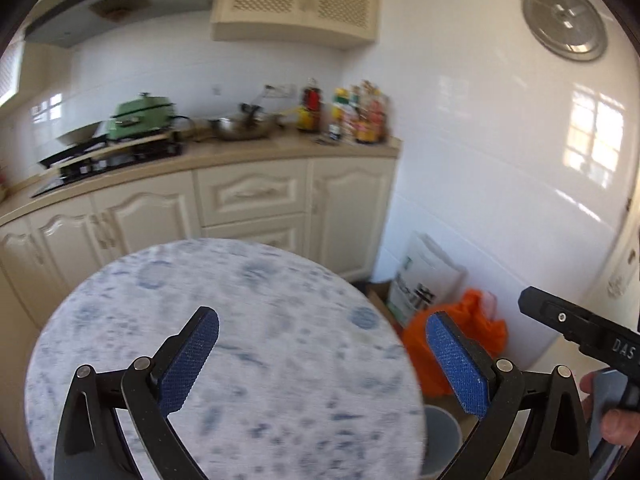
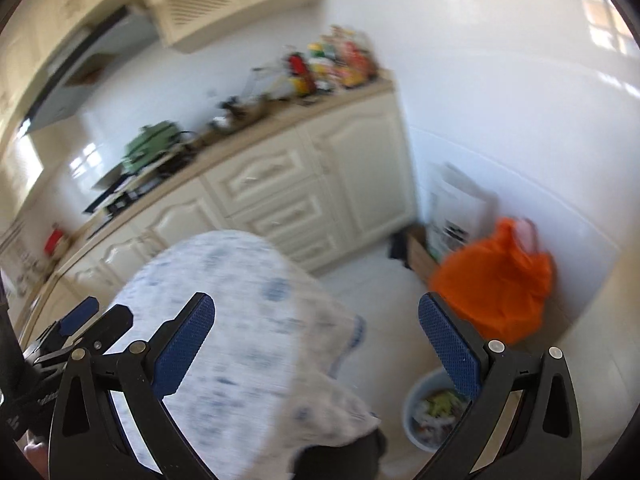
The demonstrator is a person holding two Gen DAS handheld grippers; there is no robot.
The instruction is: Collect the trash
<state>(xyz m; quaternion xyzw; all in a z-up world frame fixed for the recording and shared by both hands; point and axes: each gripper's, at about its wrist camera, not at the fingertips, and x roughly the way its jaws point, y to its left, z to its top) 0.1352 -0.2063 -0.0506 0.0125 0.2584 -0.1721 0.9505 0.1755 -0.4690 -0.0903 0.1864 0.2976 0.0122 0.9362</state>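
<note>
A round table (image 1: 248,320) under a white cloth with blue specks fills the lower middle of the left wrist view; no trash shows on it. My left gripper (image 1: 322,334) hovers over its near right part, open, nothing between its blue pads. In the right wrist view my right gripper (image 2: 316,316) is open too and holds nothing, above the table's right edge (image 2: 248,320). On the floor beside the table stands a grey-blue bin (image 2: 428,420) with scraps of trash inside; its rim (image 1: 442,436) shows in the left view. The other gripper's black body (image 1: 580,332) appears at right.
An orange plastic bag (image 2: 496,284) and a white printed sack (image 2: 460,208) lean in the corner against the tiled wall. Cream cabinets (image 1: 256,200) run behind the table, carrying a stove, a green pot (image 1: 140,116), a pan and bottles (image 1: 360,112). A hand (image 1: 616,420) grips the right tool.
</note>
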